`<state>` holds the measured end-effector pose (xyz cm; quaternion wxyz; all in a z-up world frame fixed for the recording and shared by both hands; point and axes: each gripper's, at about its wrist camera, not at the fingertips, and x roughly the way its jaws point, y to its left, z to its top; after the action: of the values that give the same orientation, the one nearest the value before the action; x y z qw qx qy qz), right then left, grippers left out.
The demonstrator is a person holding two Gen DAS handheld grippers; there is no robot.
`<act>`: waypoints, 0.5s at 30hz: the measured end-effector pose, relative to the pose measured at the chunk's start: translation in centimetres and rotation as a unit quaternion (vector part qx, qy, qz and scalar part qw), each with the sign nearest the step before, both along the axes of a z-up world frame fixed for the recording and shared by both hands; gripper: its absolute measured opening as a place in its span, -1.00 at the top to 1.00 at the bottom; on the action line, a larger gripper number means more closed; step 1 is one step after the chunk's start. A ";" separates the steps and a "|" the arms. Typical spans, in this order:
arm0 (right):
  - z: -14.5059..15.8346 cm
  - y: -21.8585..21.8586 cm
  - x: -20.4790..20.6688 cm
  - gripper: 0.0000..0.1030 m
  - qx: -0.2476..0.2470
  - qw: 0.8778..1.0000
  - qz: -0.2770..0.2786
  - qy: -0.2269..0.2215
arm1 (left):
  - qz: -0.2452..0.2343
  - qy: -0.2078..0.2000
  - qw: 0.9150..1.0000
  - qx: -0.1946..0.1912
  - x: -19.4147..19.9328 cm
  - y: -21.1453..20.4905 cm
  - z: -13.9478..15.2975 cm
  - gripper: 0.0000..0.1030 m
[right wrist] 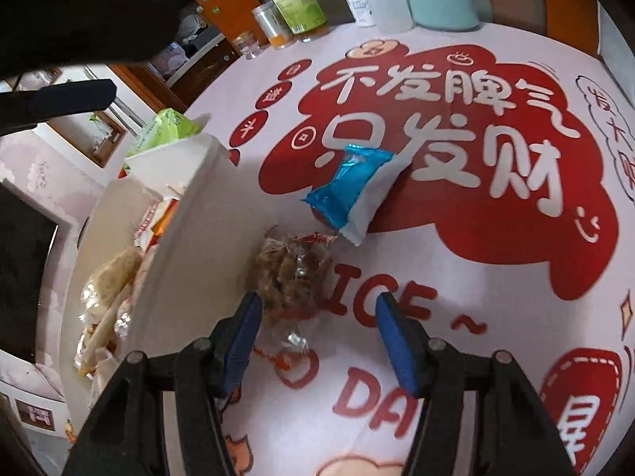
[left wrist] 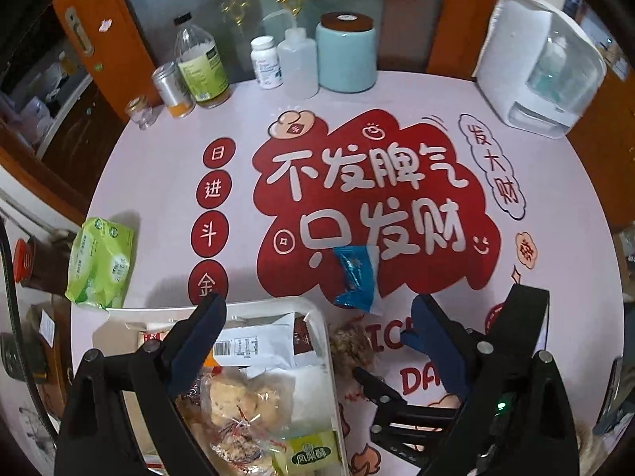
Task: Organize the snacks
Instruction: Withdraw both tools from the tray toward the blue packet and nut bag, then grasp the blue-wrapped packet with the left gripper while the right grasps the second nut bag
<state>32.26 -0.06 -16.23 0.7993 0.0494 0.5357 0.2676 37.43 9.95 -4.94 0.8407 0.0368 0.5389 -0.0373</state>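
**Closing in on the clear-wrapped snack beside the tray**

Sweeping the left wrist view from left to right: a green wipes pack [left wrist: 101,263] lies at nine o'clock on the desk [left wrist: 166,182]. A white tray [left wrist: 317,317] at about seven o'clock already holds several wrapped snacks. The left gripper [left wrist: 317,319] hangs over the tray's near corner with its jaws spread wide and nothing between them. Just right of the tray's wall sits a clear-wrapped brown snack [left wrist: 351,343], and above it, toward the centre, a blue-and-white packet [left wrist: 355,277]. Along the far edge, from eleven to one o'clock, stand bottles and a pale blue canister [left wrist: 346,57], with a white appliance [left wrist: 539,63] at two o'clock.

In the right wrist view, the tray [right wrist: 186,214] fills nine o'clock. The clear-wrapped snack [right wrist: 289,273] lies near the centre, just beside the tray wall, and the blue-and-white packet [right wrist: 351,190] sits at twelve o'clock from it. The right gripper [right wrist: 317,313] points down at the clear wrapper with its jaws partly spread. They are not pressing on anything, and the wrapper's near end lies between the tips.

My guess is this snack goes into the tray next. The wrapper looks slick and crinkly, so the jaws could pinch only loose film and let the contents slide out. The left finger also sits near the tray wall and could nudge or catch it. A hasty lift might drag the blue packet, which touches the wrapper's far end.
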 end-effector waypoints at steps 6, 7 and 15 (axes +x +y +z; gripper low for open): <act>-0.3 1.7 0.2 -0.16 -0.002 1.000 -0.003 -0.018 | 0.035 0.008 0.999 -0.014 0.7 2.1 -0.8 -0.82; -0.3 1.8 0.2 -0.12 0.000 1.000 -0.004 -0.019 | 0.040 0.009 0.999 -0.016 0.8 2.4 -0.8 -0.82; -0.3 2.8 -1.0 0.41 -0.094 0.993 0.024 -0.067 | 0.074 0.011 0.997 -0.034 1.1 4.3 -0.8 -0.82</act>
<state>31.31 2.71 -16.49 0.8276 -0.0570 0.5051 0.2381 38.55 14.23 -5.73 0.8359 -0.0323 0.5478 0.0067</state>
